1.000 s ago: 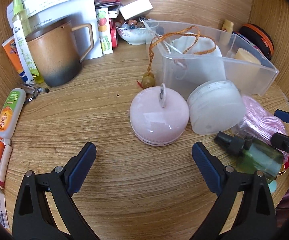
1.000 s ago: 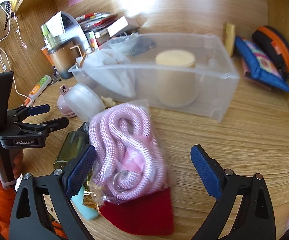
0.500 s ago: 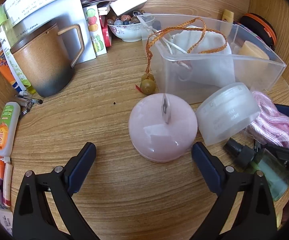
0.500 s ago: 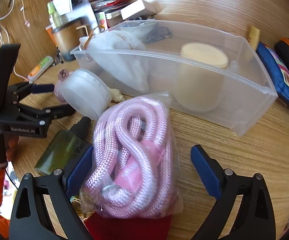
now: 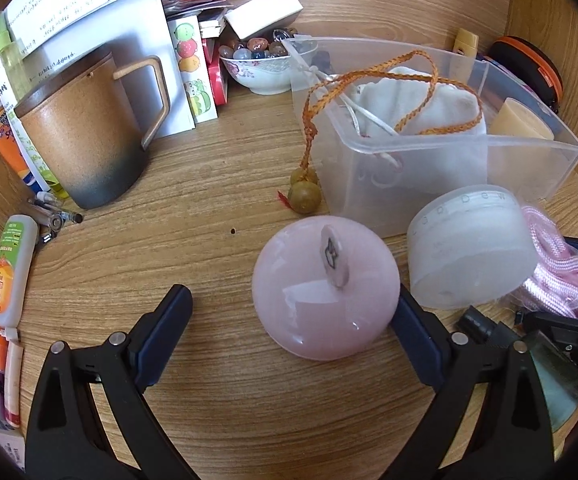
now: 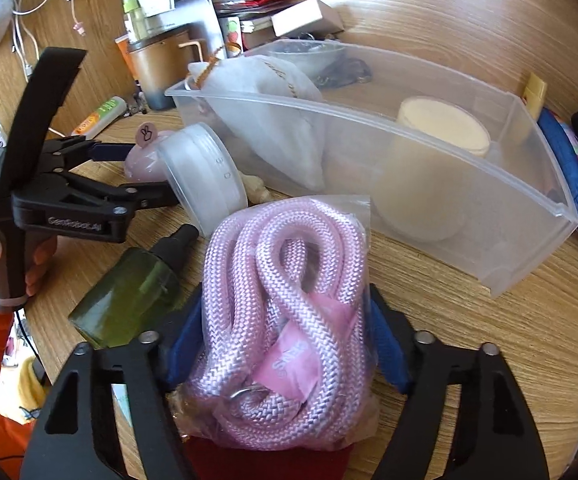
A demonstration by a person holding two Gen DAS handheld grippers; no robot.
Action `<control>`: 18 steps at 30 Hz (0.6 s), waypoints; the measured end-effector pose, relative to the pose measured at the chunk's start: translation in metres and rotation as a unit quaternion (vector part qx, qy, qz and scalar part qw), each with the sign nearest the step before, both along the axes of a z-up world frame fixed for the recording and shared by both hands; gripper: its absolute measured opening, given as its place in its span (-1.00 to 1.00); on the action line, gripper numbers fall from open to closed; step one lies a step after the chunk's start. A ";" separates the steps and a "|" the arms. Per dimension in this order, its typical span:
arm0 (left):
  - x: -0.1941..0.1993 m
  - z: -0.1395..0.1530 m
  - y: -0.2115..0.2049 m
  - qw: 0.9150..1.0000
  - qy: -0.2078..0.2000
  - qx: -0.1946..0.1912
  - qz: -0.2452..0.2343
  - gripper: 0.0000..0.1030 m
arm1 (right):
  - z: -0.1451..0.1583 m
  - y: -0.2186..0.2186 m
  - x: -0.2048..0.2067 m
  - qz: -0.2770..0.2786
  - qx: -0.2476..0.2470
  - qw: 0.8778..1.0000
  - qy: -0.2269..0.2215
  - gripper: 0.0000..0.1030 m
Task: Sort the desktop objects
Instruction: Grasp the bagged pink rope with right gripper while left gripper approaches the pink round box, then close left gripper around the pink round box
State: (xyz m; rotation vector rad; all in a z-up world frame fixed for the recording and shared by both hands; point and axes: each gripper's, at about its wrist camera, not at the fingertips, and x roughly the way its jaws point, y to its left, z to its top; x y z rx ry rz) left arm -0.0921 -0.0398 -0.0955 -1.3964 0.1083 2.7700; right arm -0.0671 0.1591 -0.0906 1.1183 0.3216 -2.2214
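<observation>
My right gripper (image 6: 285,344) has just closed on the bagged rope (image 6: 285,304) at six o'clock, ready to bin it; left gripper (image 5: 293,320) gapes empty.

The bagged rope (image 6: 285,320) is placed on the desk (image 5: 193,208) before the clear bin (image 6: 529,236). A spray bottle (image 6: 129,296) is laid just left of it. A round jar (image 5: 469,256) is tilted between the domed lid (image 5: 325,292) and the rope. A cloth pouch (image 5: 417,100) and cylindrical container (image 6: 441,128) are held in the bin. A mug (image 5: 85,136) is set far left.
</observation>
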 end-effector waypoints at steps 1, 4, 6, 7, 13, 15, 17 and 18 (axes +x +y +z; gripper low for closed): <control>0.000 0.000 0.001 1.000 0.003 -0.004 0.000 0.90 | -0.001 -0.002 -0.001 0.001 -0.002 1.000 -0.001 0.25; -0.001 0.000 0.002 1.000 0.005 -0.007 -0.006 0.88 | 0.000 -0.001 -0.002 0.002 -0.004 1.000 -0.001 0.20; -0.002 0.000 0.003 1.000 0.006 -0.004 -0.007 0.83 | 0.000 0.000 -0.002 0.003 -0.010 1.000 -0.005 0.17; -0.002 0.000 0.002 1.000 0.006 -0.003 -0.007 0.80 | 0.001 0.002 -0.003 0.001 -0.013 1.000 -0.008 0.16; -0.002 0.000 0.000 1.000 0.006 0.019 -0.011 0.50 | 0.005 0.009 -0.004 -0.010 -0.026 0.999 -0.016 0.09; -0.001 0.000 -0.002 1.000 0.006 0.025 -0.009 0.43 | 0.007 0.011 -0.003 -0.013 -0.027 0.999 -0.013 0.09; 0.000 0.000 -0.002 1.000 0.008 0.025 -0.007 0.39 | 0.010 0.014 -0.002 -0.017 -0.027 0.999 -0.007 0.09; 0.000 0.001 -0.002 1.000 0.008 0.025 -0.006 0.37 | 0.012 0.015 -0.003 -0.020 -0.028 0.999 -0.004 0.09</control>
